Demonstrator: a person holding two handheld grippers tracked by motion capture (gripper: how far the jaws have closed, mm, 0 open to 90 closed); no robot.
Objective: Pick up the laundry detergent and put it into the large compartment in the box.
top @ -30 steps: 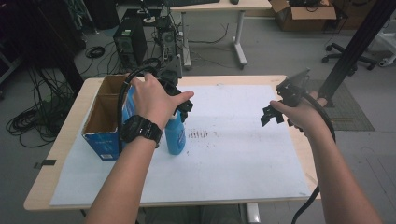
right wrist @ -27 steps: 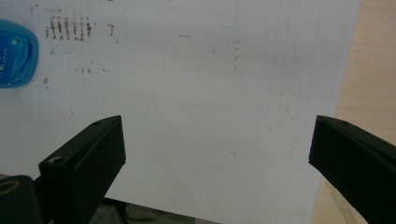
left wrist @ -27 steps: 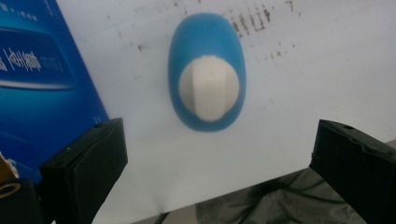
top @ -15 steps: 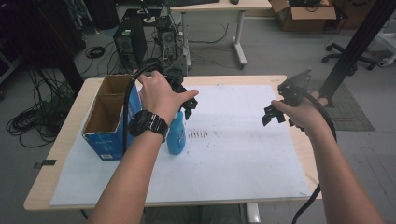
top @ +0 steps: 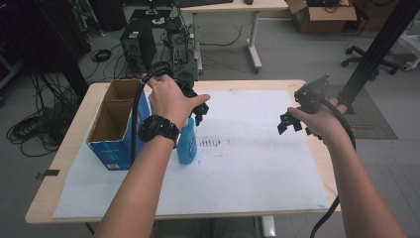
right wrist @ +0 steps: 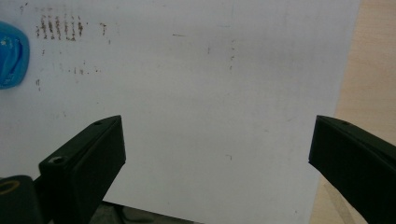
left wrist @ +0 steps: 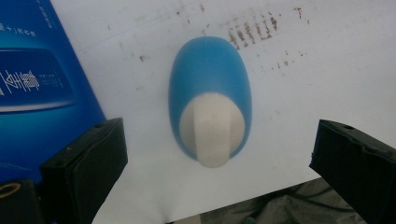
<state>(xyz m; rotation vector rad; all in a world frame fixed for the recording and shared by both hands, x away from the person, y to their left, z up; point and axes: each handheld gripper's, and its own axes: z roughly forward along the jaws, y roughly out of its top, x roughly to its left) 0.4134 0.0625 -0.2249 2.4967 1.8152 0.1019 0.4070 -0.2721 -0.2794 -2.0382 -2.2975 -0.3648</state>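
Observation:
A blue bottle (top: 187, 143) with a white cap stands upright on the white paper sheet (top: 247, 158), right beside a blue cardboard box (top: 115, 124). Seen from above in the left gripper view, the bottle (left wrist: 210, 98) sits between the wide-apart jaws without touching them. My left gripper (top: 198, 111) hovers open just above the bottle's top. Over the right part of the sheet my right gripper (top: 288, 123) is held in the air, open and empty. Its own view looks down on bare paper, with the bottle (right wrist: 11, 53) at the far left edge.
The box is open-topped and stands at the table's left side, its printed side (left wrist: 37, 88) close to the left jaw. Brown smudges (top: 212, 143) mark the paper by the bottle. The wooden table edge (right wrist: 373, 70) lies right of the sheet. Computers and cables sit on the floor behind.
My left gripper has risen and moved back from the bottle's body to above its cap, leaving the bottle standing. The right gripper has barely moved.

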